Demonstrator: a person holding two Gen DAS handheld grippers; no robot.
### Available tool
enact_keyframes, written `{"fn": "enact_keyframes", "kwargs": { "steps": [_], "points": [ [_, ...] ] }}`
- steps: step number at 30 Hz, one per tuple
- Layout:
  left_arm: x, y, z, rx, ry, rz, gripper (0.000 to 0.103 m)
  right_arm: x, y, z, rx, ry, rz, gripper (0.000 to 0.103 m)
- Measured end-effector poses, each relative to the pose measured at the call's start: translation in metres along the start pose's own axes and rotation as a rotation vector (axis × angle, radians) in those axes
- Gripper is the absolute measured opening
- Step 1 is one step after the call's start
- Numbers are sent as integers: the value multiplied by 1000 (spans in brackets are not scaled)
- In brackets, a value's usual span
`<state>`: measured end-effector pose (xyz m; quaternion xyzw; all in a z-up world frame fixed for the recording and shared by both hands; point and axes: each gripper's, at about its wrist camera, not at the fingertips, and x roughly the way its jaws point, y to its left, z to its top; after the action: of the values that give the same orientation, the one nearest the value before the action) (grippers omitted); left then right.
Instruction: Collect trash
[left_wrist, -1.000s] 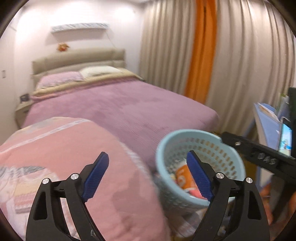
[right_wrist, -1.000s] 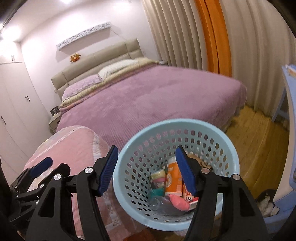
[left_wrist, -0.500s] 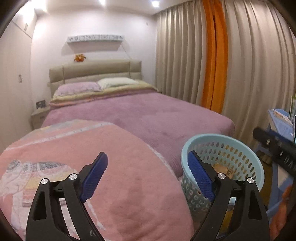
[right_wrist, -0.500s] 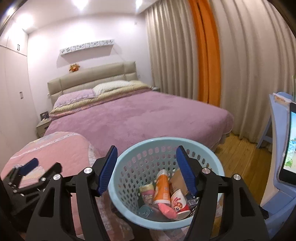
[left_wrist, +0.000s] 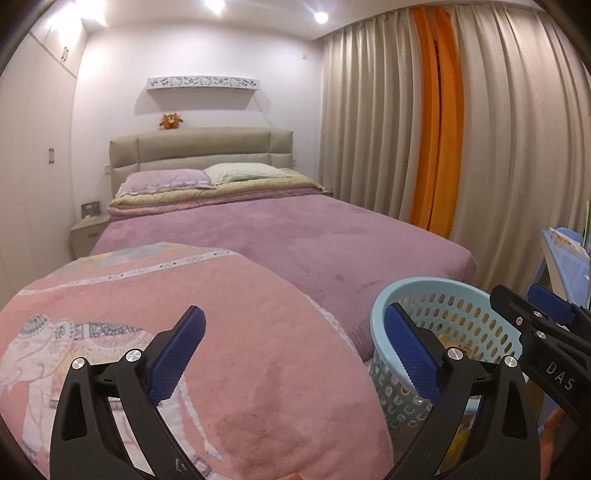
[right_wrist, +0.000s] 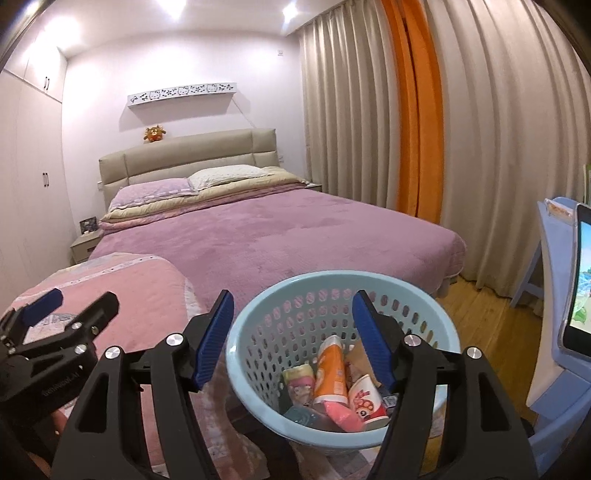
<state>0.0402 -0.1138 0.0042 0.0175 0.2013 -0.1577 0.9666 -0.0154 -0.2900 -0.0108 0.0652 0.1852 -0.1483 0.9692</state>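
Bedding in purple (right_wrist: 280, 236) is spread across the far bed, with a pink blanket (left_wrist: 207, 332) heaped nearer. Beside that heap a pale blue basket (right_wrist: 251, 384) is seen, packed with trash (right_wrist: 332, 384). The right gripper (right_wrist: 291, 332) is held above its rim, jaws apart, nothing pinched. The left gripper (left_wrist: 295, 350) is poised over the blanket, jaws just widened further and empty.

Light blue perforated basket (right_wrist: 341, 354) is standing upright below and ahead of the right jaws, near rim under their gap. Trash is lying inside: orange tube (right_wrist: 331, 369), red-and-white paper cup (right_wrist: 366, 398), pink wrapper (right_wrist: 342, 415), clear bottle (right_wrist: 304, 415).
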Motion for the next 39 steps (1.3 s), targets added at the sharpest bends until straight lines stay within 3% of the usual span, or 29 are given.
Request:
{"fn": "enact_keyframes", "kwargs": {
  "steps": [39],
  "points": [
    [7, 4, -4, -5, 34, -2, 95, 5, 6, 2, -5, 26, -6, 66]
  ]
}}
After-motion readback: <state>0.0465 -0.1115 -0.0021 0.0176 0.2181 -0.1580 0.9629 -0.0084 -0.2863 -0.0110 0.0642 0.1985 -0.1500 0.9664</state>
